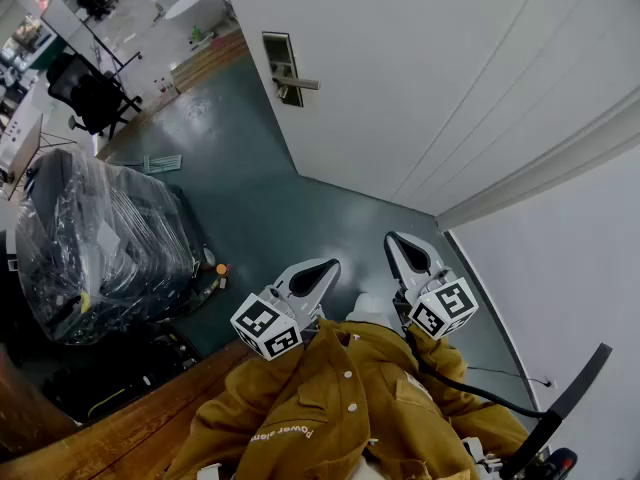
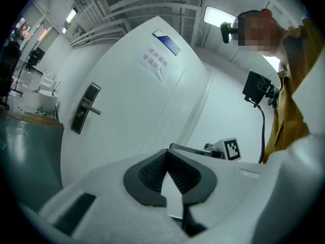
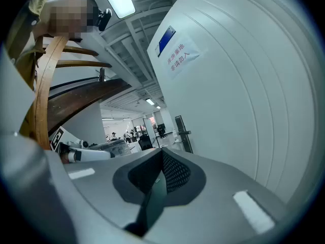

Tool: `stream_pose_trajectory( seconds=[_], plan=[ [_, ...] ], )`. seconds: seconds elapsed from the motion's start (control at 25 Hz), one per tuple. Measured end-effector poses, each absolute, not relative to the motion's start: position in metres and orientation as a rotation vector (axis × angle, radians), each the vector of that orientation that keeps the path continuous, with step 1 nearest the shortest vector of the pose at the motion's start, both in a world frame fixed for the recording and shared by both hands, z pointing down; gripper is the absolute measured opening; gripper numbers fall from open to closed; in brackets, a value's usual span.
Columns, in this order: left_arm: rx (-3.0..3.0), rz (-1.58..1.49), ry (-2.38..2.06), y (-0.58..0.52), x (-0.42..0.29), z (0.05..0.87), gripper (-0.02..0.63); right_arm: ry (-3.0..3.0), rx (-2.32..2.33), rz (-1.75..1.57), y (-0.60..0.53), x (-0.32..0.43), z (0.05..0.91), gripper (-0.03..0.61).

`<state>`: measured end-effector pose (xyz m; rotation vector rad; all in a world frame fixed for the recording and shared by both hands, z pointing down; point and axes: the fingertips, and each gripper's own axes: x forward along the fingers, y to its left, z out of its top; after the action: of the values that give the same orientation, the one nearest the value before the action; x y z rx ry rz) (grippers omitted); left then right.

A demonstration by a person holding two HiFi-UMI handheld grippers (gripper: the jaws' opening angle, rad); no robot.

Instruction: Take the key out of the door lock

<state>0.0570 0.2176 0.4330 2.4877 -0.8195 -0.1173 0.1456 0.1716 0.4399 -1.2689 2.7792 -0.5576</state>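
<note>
The white door stands ahead, with a dark lock plate and a lever handle at its left edge. The key is too small to make out in any view. My left gripper and right gripper are held side by side near the person's chest, well short of the door, both shut and empty. In the left gripper view the lock plate is far off to the left beyond the closed jaws. In the right gripper view the lock plate shows small past the closed jaws.
A plastic-wrapped stack of chairs stands at the left, with an office chair beyond it. A wooden surface lies at the lower left. A white wall meets the door at the right. A paper sign hangs on the door.
</note>
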Motion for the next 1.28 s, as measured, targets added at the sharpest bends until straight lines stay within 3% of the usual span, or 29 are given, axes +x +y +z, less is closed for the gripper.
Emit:
stream_pose_trajectory(
  seconds=[0.8, 1.28],
  plan=[
    [2.441, -0.129, -0.932, 0.225, 0.057, 0.43, 0.0, 2.864, -1.052, -0.63, 0.185, 0.144, 0.442, 0.005],
    [2.358, -0.201, -0.949, 0.145, 0.004, 0.451, 0.0, 2.855, -1.109, -0.714, 0.095, 0.095, 0.466, 0.005]
  ],
)
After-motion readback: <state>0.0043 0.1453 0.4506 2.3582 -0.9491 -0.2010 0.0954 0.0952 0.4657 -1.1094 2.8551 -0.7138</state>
